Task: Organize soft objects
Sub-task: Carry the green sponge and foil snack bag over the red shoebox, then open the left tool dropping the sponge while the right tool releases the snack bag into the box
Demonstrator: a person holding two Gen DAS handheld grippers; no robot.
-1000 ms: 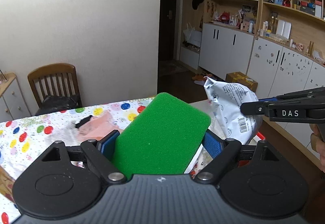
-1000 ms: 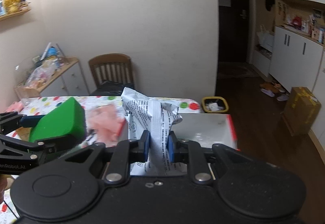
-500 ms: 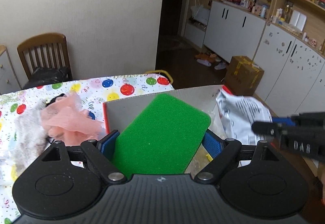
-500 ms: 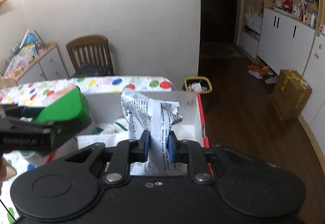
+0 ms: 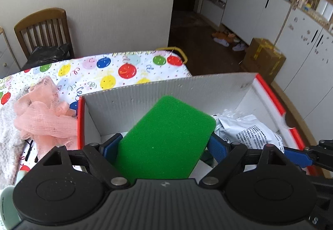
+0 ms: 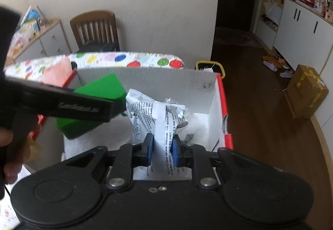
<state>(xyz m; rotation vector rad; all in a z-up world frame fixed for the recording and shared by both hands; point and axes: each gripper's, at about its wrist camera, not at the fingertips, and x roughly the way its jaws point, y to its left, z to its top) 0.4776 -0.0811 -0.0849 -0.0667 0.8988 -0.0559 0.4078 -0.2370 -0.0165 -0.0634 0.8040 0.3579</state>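
- Left wrist view: the cardboard box (image 5: 170, 88) now fills the middle ground with its white inside open below the tools; a second ago only the tablecloth (image 5: 116, 67) and the room beyond showed there. Both hands have come down and forward over it.
- Green sponge (image 5: 166, 138) is clenched across its width between the wide-set blue pads of the left gripper (image 5: 164, 146), hanging above the box's left half, not yet on the floor of it.
- Silver printed pouch (image 6: 160, 117) is pinched by a narrow fold in the right gripper (image 6: 162, 149), jaws nearly together. Its lower end looks down inside the box on the right side; whether it rests on the bottom I cannot tell.
- Sponge and pouch sit just beside each other in the right wrist view, possibly touching.
- Pink mesh puff (image 5: 41, 113) and a pale fuzzy cloth (image 5: 8, 125) lie on the tablecloth outside the box's left wall.
- Judgement: carry is done, drop-off is the step in hand. Release of both items should follow, then the puff and cloth remain to be fetched.
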